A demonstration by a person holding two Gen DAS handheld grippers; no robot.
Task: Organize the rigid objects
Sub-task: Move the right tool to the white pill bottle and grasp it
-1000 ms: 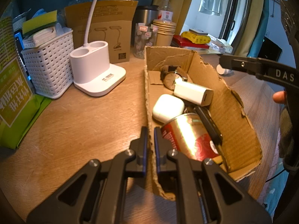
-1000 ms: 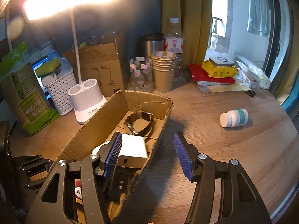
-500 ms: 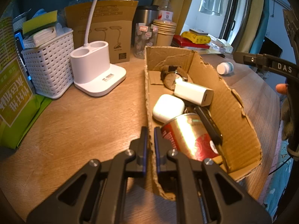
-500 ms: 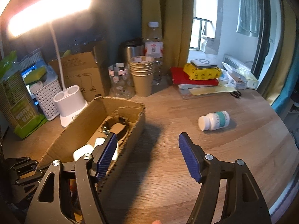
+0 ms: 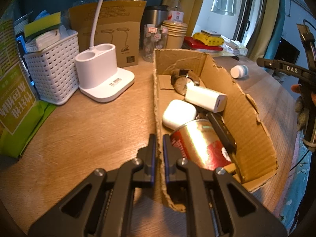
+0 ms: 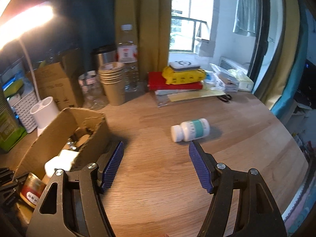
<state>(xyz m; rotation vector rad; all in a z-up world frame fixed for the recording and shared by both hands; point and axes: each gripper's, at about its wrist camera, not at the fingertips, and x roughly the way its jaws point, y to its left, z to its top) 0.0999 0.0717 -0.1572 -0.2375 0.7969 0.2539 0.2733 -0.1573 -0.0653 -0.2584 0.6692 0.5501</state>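
Note:
My left gripper (image 5: 159, 138) is shut on the near left wall of the torn cardboard box (image 5: 254, 118). The box holds a watch (image 5: 183, 81), a white charger (image 5: 205, 97), a white earbud case (image 5: 178, 113), a red can (image 5: 199, 144) and a black remote (image 5: 222, 131). A white pill bottle (image 6: 189, 130) with a teal label lies on its side on the wooden desk, right of the box (image 6: 59, 130); it also shows in the left wrist view (image 5: 239, 71). My right gripper (image 6: 156, 148) is open and empty, above the desk just short of the bottle.
A white lamp base (image 5: 102, 75), a white basket (image 5: 51, 71), a green bag (image 5: 13, 102), a cardboard carton (image 5: 110, 31), paper cups (image 6: 113, 83), a water bottle (image 6: 128, 57), a steel mug (image 6: 104, 54) and stacked books (image 6: 177, 79) line the back of the desk.
My right gripper has swung right, away from over the box, and now faces the pill bottle. The left gripper has kept its hold on the box wall.

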